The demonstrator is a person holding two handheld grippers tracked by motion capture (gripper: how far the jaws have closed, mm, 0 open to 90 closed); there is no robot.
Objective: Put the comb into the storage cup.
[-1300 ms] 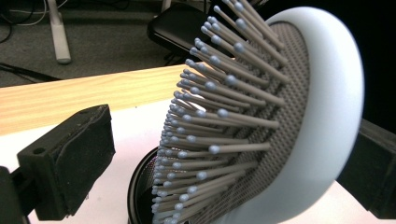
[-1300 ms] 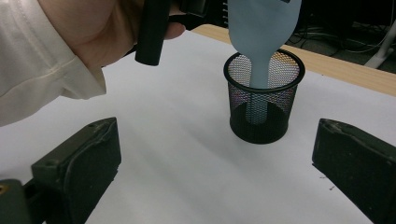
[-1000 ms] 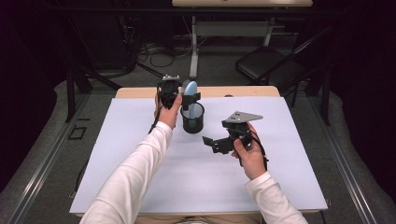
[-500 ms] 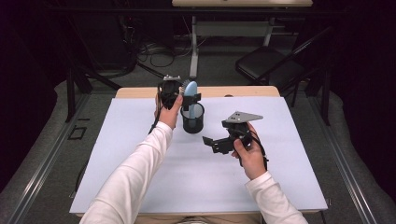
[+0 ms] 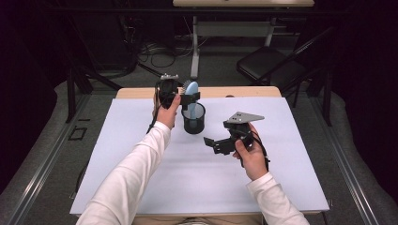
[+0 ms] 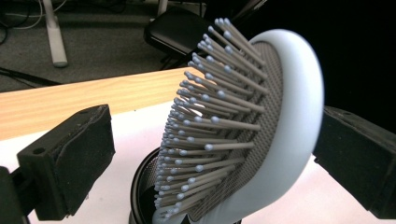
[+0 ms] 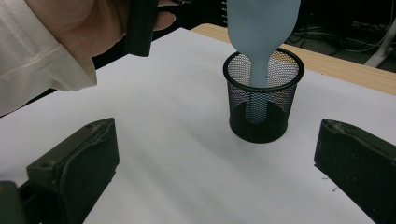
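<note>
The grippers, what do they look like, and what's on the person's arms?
Both grippers, left and right, are black with blocky, foam-padded jaws. The right one carries a grey three-cornered plate with small holes. A black cable trails from each. The sleeves are long and white.

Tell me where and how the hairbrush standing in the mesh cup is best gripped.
Probably the hairbrush head, taken across bristle face and smooth back from the side. Its handle is sunk in the black mesh cup, leaving the head the free part above the rim. The left gripper already straddles it that way, jaws apart, the right-hand pad seemingly against the back, the other clear of the bristles.
</note>
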